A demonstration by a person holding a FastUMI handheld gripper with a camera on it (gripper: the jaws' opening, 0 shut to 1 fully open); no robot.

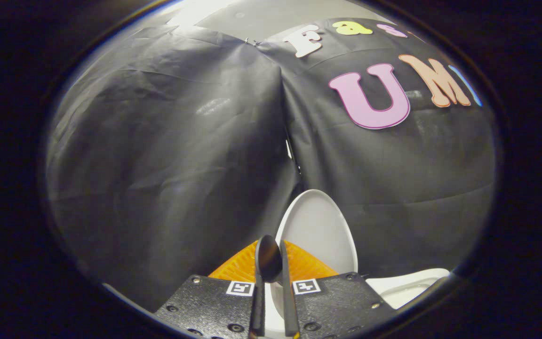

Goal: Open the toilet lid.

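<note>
The white oval toilet lid (320, 226) stands raised, nearly upright, leaning back toward the black cloth wall. A dark rounded lift tab (268, 260) at the lid's edge sits between my two fingers. My gripper (272, 254) is closed on that tab, with the fingers (257, 301) pressed close on both sides and only a narrow strip of white lid showing between them lower down. The white toilet rim (410, 285) lies low to the right of the fingers, beneath the raised lid.
The black cloth wall (172, 155) hangs close behind the lid, with a seam (286, 136) running down to the lid's top. A pale ceiling patch (252, 14) shows above the cloth.
</note>
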